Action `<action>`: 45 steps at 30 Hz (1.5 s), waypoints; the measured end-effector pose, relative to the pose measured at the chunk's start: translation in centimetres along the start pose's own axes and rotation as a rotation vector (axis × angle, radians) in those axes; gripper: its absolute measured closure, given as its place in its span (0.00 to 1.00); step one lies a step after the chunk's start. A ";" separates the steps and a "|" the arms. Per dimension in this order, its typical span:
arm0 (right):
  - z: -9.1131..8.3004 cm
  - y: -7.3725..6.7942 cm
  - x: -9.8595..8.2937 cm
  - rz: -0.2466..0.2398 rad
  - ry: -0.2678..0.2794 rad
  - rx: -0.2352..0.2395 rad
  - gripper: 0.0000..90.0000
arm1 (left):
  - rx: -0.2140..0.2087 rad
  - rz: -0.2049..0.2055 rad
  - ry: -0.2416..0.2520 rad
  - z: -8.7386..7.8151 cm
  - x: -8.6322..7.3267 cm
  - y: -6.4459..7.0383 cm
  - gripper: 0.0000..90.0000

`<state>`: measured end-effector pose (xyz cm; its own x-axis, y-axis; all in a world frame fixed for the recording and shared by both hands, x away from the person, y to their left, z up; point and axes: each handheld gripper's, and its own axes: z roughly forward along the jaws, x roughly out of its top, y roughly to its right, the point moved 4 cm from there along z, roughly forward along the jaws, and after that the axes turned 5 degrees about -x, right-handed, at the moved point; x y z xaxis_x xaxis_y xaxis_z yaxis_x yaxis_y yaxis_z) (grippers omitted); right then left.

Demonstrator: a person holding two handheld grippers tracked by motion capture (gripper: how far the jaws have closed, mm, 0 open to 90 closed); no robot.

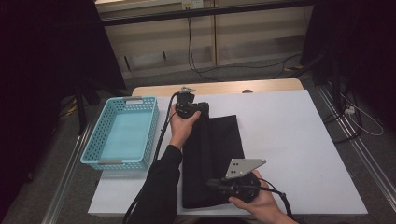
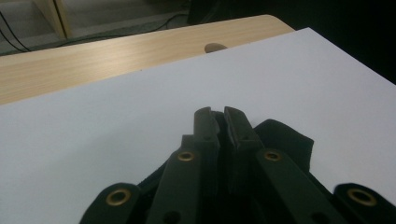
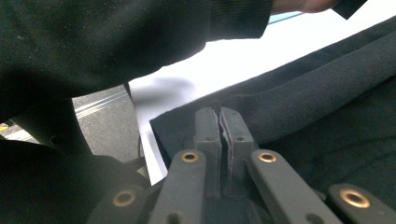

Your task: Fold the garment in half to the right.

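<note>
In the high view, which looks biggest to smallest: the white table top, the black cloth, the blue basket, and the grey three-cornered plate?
1. White table top, by far the largest.
2. Black cloth.
3. Blue basket; it looks somewhat smaller than the cloth, though the sleeve covers part of the cloth, so this is less certain.
4. Grey three-cornered plate, clearly the smallest.

Overhead light falls evenly on the white table [image 1: 289,140], which reads bright without glare. Room edges in the high view drop to near black. The black cloth [image 1: 212,154] shows little detail. Both gripper views are dim, soft and grainy close up.
</note>
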<state>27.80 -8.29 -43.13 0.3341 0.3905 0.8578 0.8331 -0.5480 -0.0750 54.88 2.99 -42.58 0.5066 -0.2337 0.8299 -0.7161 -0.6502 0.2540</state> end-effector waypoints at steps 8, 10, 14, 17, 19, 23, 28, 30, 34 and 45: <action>-0.8 0.7 -1.2 0.019 -0.019 -0.019 0.98 | -0.007 -0.009 -0.019 1.0 0.1 0.5 0.94; -1.1 0.9 -1.3 0.024 -0.017 -0.023 0.98 | -0.012 -0.007 -0.014 1.2 0.4 0.8 0.94; -1.4 1.0 -1.5 0.024 -0.017 -0.026 0.98 | -0.019 0.005 -0.017 1.7 0.6 1.4 0.94; -1.5 1.0 -1.6 0.023 -0.019 -0.028 0.97 | -0.021 0.009 -0.023 2.1 0.5 1.7 0.94; -1.6 1.2 -1.9 0.027 -0.025 -0.035 0.97 | -0.018 0.007 -0.027 2.5 0.3 1.8 0.94; -1.8 1.6 -2.7 0.036 -0.046 -0.046 0.97 | -0.031 0.002 -0.039 3.7 -0.2 2.2 0.94; -2.5 2.2 -3.5 0.050 -0.052 -0.064 0.97 | -0.042 0.009 -0.055 4.7 -0.5 2.6 0.94; -2.6 2.4 -3.7 0.053 -0.060 -0.074 0.96 | -0.040 0.011 -0.059 5.0 -0.6 2.6 0.94; -2.5 2.3 -4.2 0.042 -0.086 -0.076 0.97 | -0.042 0.009 -0.061 5.6 -0.8 2.9 0.94; -3.2 2.4 -5.1 0.049 -0.108 -0.081 0.98 | -0.065 0.021 -0.072 6.7 -0.8 4.0 0.94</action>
<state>26.70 -14.01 -46.02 0.4229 0.4363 0.7943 0.7774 -0.6250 -0.0707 54.86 -4.26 -45.62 0.5227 -0.3000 0.7980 -0.7555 -0.5967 0.2705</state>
